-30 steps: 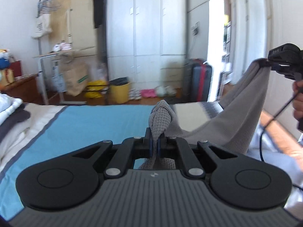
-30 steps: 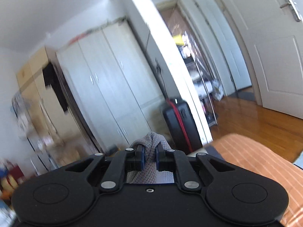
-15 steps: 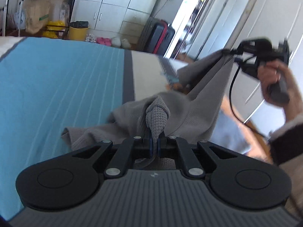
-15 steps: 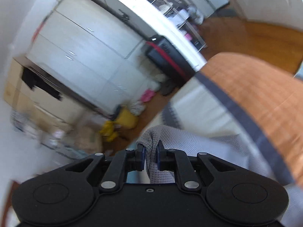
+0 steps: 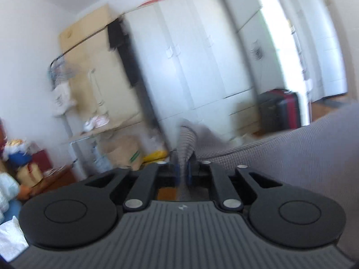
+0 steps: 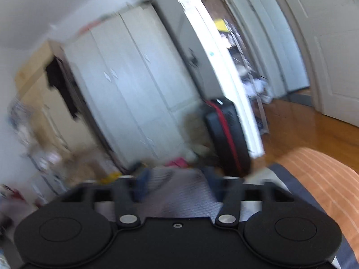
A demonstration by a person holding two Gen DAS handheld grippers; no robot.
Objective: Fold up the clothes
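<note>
Draping from the left tongs (image 5: 184, 170), the grey waffle-knit garment (image 5: 291, 157) rises as a narrow ribbed fold between pads that are opening yet still touch it, then spreads rightward in a soft sheet. The right tongs (image 6: 179, 186) are parting wide, blurred grey cloth lying loose between them, above the bed's (image 6: 323, 170) orange-striped corner.

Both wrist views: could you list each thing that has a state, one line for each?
Left gripper: jaws opening, grey knit garment between them.
Right gripper: jaws opening wide, garment fold loose between them.
Grey knit garment: bunched, draped to the right in the left view.
White wardrobe: doors closed.
Suitcase: upright.
Room door: open.
</note>
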